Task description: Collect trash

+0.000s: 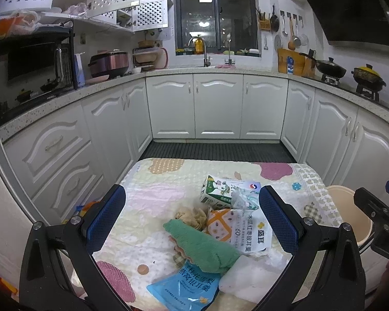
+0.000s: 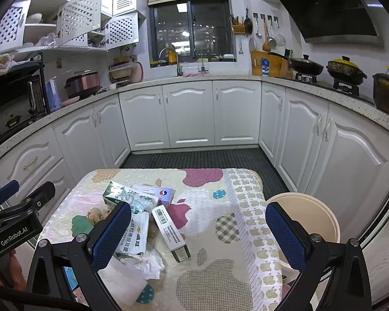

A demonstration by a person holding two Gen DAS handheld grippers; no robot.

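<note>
A: Identify the tongs in both views.

B: Left tongs [image 1: 192, 207], lower centre of the left wrist view, fingers spread wide and holding nothing. Right tongs [image 2: 198, 223], lower centre of the right wrist view, likewise spread and empty.

A: Where does the trash lie?

B: On the tabletop [image 1: 153, 181], covered by a quilted patterned cloth. In the left wrist view, centre to lower centre: a green-and-white carton [image 1: 215, 190], a crumpled brown paper [image 1: 192, 216] just below it, a green cloth [image 1: 202, 246] lying over a blue pouch [image 1: 186, 290], and a white pouch [image 1: 246, 230] with printed characters at centre right. The items lie between the left fingers in the picture, but none touches them.

A: And the right wrist view?

B: A long white box with a barcode [image 2: 169, 230] lies at centre, apart from the pile. White crumpled tissue [image 2: 147, 261] sits at lower left. A beige bin [image 2: 311, 215] stands beside the tabletop's right edge, centre right of the frame, partly behind the right finger.
</note>
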